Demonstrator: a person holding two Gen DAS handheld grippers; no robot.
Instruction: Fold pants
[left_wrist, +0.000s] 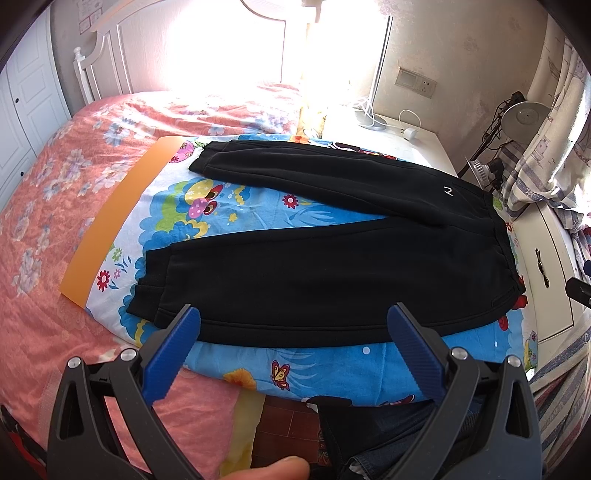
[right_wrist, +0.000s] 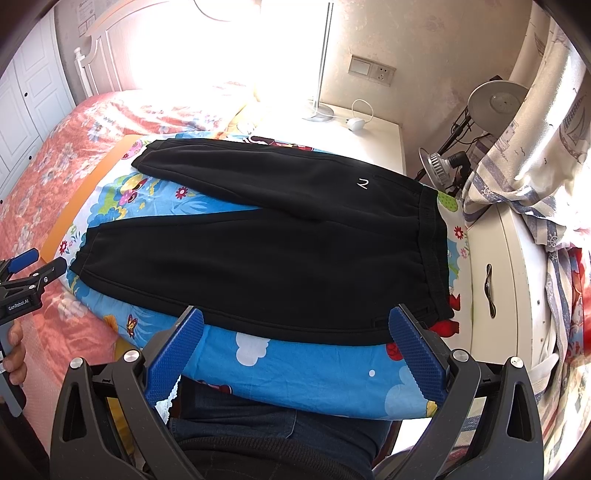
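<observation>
Black pants (left_wrist: 332, 266) lie flat on a bright cartoon-print cloth (left_wrist: 229, 206) on the bed, waistband to the right, both cuffed legs spread to the left. They also show in the right wrist view (right_wrist: 280, 254). My left gripper (left_wrist: 295, 332) is open and empty, hovering over the near edge of the near leg. My right gripper (right_wrist: 295, 332) is open and empty, hovering over the near edge close to the waistband. The left gripper also shows at the left edge of the right wrist view (right_wrist: 33, 266).
A pink floral bedspread (left_wrist: 55, 206) covers the bed to the left. An orange sheet edge (left_wrist: 114, 218) borders the cloth. A white nightstand (right_wrist: 369, 140) with a charger stands at the back. A white cabinet (right_wrist: 509, 280), lamps and striped cloth stand to the right.
</observation>
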